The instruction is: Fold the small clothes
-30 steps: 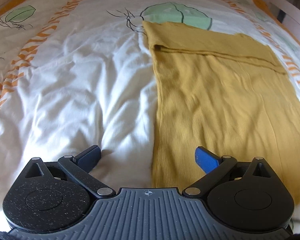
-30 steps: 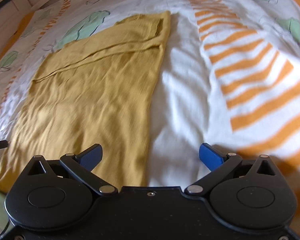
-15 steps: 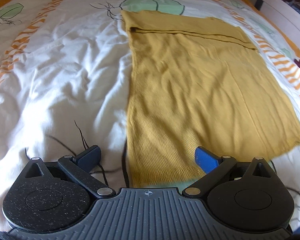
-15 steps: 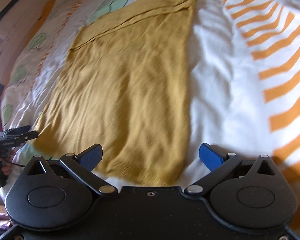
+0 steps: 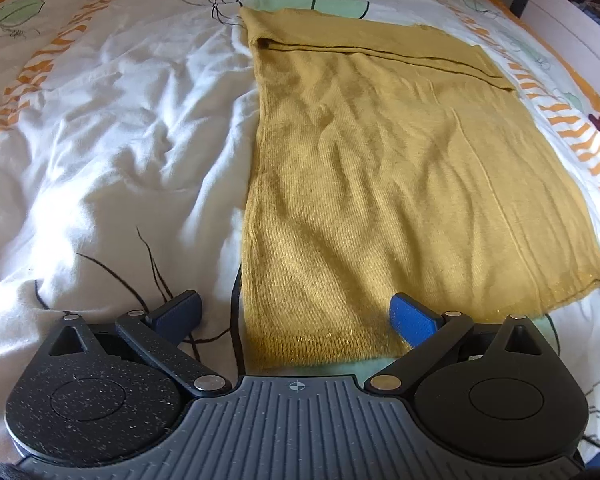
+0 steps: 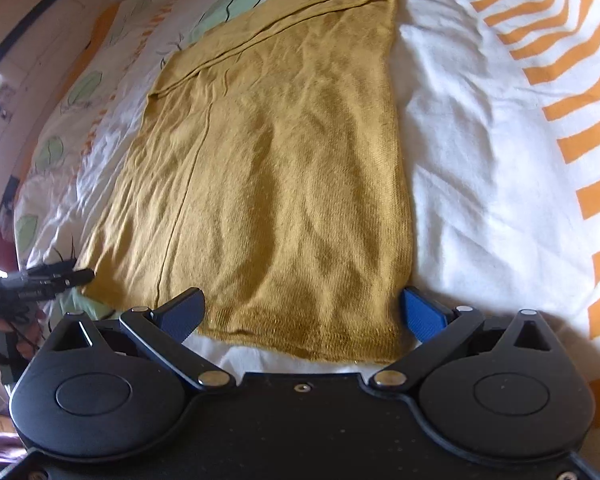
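A mustard-yellow knit garment (image 5: 388, 168) lies flat on the bed, its far end folded over into a narrow band. It also shows in the right wrist view (image 6: 276, 168). My left gripper (image 5: 296, 310) is open and empty, just above the garment's near left corner. My right gripper (image 6: 302, 310) is open and empty, just above the near right corner, its jaws spanning the hem. The left gripper also shows at the left edge of the right wrist view (image 6: 56, 278).
The bed is covered by a rumpled white duvet (image 5: 108, 152) printed with orange stripes and green leaves. A white bed frame (image 5: 572, 28) runs along the far right. A wall and door (image 6: 28, 20) stand beyond the bed's left side.
Both grippers have drawn back toward the garment's near hem, which has come into view between their jaws. Both stayed open. The garment has not moved.
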The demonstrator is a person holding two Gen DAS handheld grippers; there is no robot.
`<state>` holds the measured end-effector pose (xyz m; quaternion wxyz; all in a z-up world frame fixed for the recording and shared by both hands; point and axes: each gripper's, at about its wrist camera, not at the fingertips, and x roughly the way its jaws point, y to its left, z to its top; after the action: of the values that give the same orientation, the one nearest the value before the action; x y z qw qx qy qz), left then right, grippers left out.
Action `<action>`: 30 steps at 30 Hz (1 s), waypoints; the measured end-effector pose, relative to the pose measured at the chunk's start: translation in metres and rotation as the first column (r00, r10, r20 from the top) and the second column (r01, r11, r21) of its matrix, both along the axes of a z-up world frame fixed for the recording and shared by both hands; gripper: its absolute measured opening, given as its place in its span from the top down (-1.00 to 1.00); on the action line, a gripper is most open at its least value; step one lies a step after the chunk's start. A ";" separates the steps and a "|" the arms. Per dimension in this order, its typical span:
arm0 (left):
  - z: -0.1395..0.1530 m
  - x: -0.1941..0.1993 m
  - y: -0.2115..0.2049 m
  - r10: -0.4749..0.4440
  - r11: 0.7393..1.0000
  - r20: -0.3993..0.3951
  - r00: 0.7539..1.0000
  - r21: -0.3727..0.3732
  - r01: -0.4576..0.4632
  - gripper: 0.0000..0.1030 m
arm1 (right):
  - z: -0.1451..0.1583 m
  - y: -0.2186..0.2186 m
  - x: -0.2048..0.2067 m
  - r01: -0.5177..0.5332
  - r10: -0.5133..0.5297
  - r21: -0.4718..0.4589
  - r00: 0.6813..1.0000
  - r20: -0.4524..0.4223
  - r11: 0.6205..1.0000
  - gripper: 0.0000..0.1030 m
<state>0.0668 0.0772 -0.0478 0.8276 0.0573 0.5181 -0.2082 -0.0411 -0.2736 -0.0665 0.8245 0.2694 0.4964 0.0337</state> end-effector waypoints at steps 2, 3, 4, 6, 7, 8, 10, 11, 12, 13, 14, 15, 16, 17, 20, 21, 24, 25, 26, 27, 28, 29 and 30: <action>-0.004 0.004 -0.001 0.013 1.000 -0.008 1.000 -0.007 -0.013 -0.96 | -0.003 0.000 0.002 0.008 -0.008 0.009 1.000 0.004 1.000 -1.00; -0.006 0.006 -0.003 0.016 1.000 -0.011 1.000 -0.008 -0.017 -0.97 | -0.004 0.000 0.002 0.011 -0.011 0.013 1.000 0.006 1.000 -1.00; -0.007 0.007 -0.004 0.018 1.000 -0.013 1.000 -0.008 -0.018 -0.97 | -0.005 -0.001 0.003 0.013 -0.013 0.019 1.000 0.008 1.000 -1.00; -0.010 0.009 -0.006 0.020 1.000 -0.015 1.000 -0.007 -0.020 -0.97 | -0.006 -0.002 0.002 0.020 -0.020 0.029 1.000 0.010 0.999 -1.00; -0.011 0.009 -0.006 0.019 1.000 -0.015 1.000 -0.006 -0.020 -0.97 | -0.006 -0.003 0.002 0.024 -0.025 0.036 1.000 0.011 0.999 -1.00; -0.011 0.009 -0.007 0.018 1.000 -0.014 1.000 -0.006 -0.018 -0.97 | -0.006 -0.004 0.002 0.027 -0.028 0.041 1.000 0.013 0.999 -1.00; -0.010 0.009 -0.006 0.015 1.000 -0.012 1.000 -0.012 -0.015 -0.96 | -0.006 -0.005 0.001 0.034 -0.035 0.050 0.999 0.016 0.998 -1.00; -0.010 0.008 -0.005 0.016 1.000 -0.011 1.000 -0.016 -0.016 -0.95 | -0.006 -0.005 0.001 0.038 -0.039 0.052 0.999 0.019 0.998 -1.00; -0.008 0.008 -0.004 0.016 1.000 -0.008 1.000 -0.021 -0.016 -0.95 | -0.006 -0.005 0.000 0.042 -0.044 0.053 0.999 0.024 0.998 -1.00; -0.007 0.006 -0.004 0.017 1.000 -0.005 1.000 -0.025 -0.017 -0.94 | -0.006 -0.005 0.000 0.044 -0.045 0.053 0.999 0.028 0.998 -1.00; -0.006 0.005 -0.003 0.018 0.999 0.000 1.000 -0.027 -0.018 -0.91 | -0.006 -0.005 0.000 0.044 -0.046 0.053 0.999 0.029 0.998 -1.00; -0.005 0.004 -0.003 0.018 0.999 0.004 1.000 -0.027 -0.018 -0.82 | -0.006 -0.006 -0.001 0.044 -0.045 0.051 0.998 0.031 0.998 -1.00; -0.003 0.003 -0.002 0.020 0.999 0.010 1.000 -0.028 -0.019 -0.79 | -0.005 -0.005 -0.001 0.041 -0.043 0.047 0.999 0.030 0.998 -1.00; -0.002 0.002 0.000 0.019 0.999 0.014 1.000 -0.032 -0.019 -0.76 | -0.005 -0.005 -0.001 0.041 -0.042 0.044 0.999 0.029 0.998 -0.99; 0.002 0.000 0.005 0.028 0.998 0.024 0.999 -0.052 -0.027 -0.64 | -0.004 -0.004 -0.002 0.040 -0.042 0.045 0.999 0.031 0.998 -0.99; 0.003 -0.001 0.007 0.033 0.998 0.026 0.999 -0.062 -0.031 -0.57 | -0.003 -0.004 -0.002 0.041 -0.042 0.046 0.999 0.032 0.998 -0.99; 0.007 -0.001 0.014 0.053 0.995 0.022 0.998 -0.082 -0.051 -0.36 | -0.001 -0.005 -0.003 0.043 -0.044 0.048 0.999 0.029 0.998 -0.99; 0.008 -0.001 0.017 0.058 0.994 0.017 0.998 -0.092 -0.056 -0.34 | -0.001 -0.006 -0.003 0.045 -0.046 0.048 0.999 0.026 0.998 -0.98; 0.009 -0.001 0.020 0.061 0.993 0.010 0.998 -0.101 -0.060 -0.30 | -0.001 -0.006 -0.003 0.046 -0.047 0.048 0.999 0.024 0.998 -0.98; 0.009 0.000 0.022 0.064 0.992 0.003 0.998 -0.110 -0.063 -0.27 | 0.000 -0.006 -0.003 0.046 -0.047 0.049 0.999 0.021 0.998 -0.98; 0.009 0.000 0.024 0.067 0.991 -0.002 0.998 -0.115 -0.067 -0.25 | 0.000 -0.006 -0.003 0.046 -0.047 0.050 0.999 0.017 0.998 -0.98; 0.010 0.001 0.025 0.071 0.990 -0.006 0.997 -0.118 -0.071 -0.21 | 0.000 -0.006 -0.003 0.051 -0.051 0.054 0.999 0.012 0.997 -0.98; 0.010 0.001 0.026 0.073 0.990 -0.008 0.997 -0.120 -0.074 -0.17 | 0.000 -0.006 -0.002 0.057 -0.057 0.060 0.998 0.005 0.997 -0.98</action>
<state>0.0676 0.1031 -0.0381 0.8357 -0.0121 0.5079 -0.2085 -0.0431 -0.2798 -0.0667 0.8184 0.3080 0.4845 0.0260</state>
